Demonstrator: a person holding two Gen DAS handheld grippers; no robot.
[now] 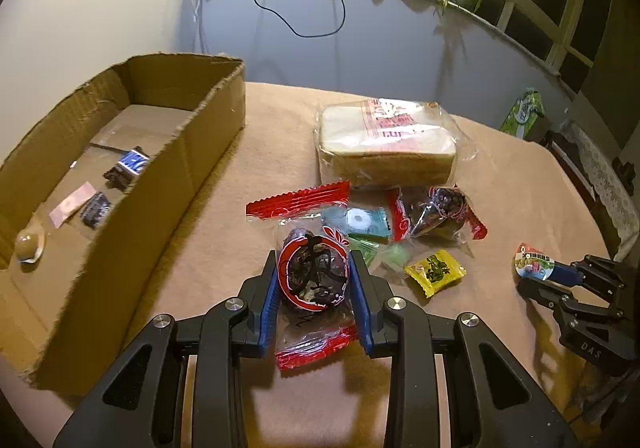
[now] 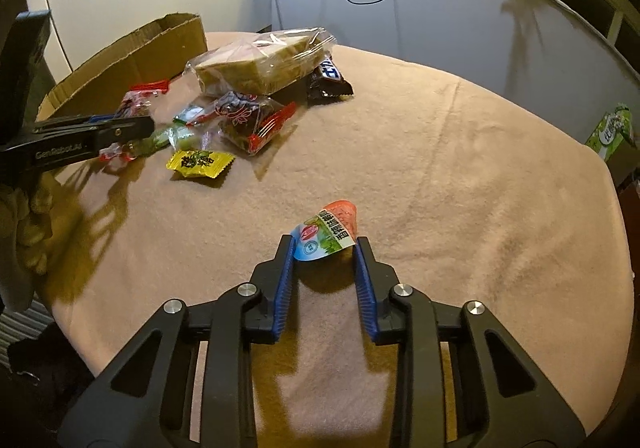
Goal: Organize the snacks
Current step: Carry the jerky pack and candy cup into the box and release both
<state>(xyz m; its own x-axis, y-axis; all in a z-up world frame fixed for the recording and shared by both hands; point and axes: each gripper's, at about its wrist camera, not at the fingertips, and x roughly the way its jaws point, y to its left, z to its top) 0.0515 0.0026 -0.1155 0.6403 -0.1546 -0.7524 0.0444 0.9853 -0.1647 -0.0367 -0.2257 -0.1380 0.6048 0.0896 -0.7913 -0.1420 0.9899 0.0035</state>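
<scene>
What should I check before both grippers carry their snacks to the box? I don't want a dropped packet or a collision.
1. Left gripper grip: fingers on both sides of the red-wrapped date snack, pressing it: ok.
2. Right gripper grip: pads touch the jelly cup only at their tips: not ok.
3. Whether either snack is lifted off the cloth: cannot tell.
4. Cardboard box has free floor between the items already inside: ok.
5. Left gripper's path to the box: bare cloth, no packets between: ok.
6. Right gripper's path: the snack pile and bread bag lie between it and the box: not ok.
</scene>
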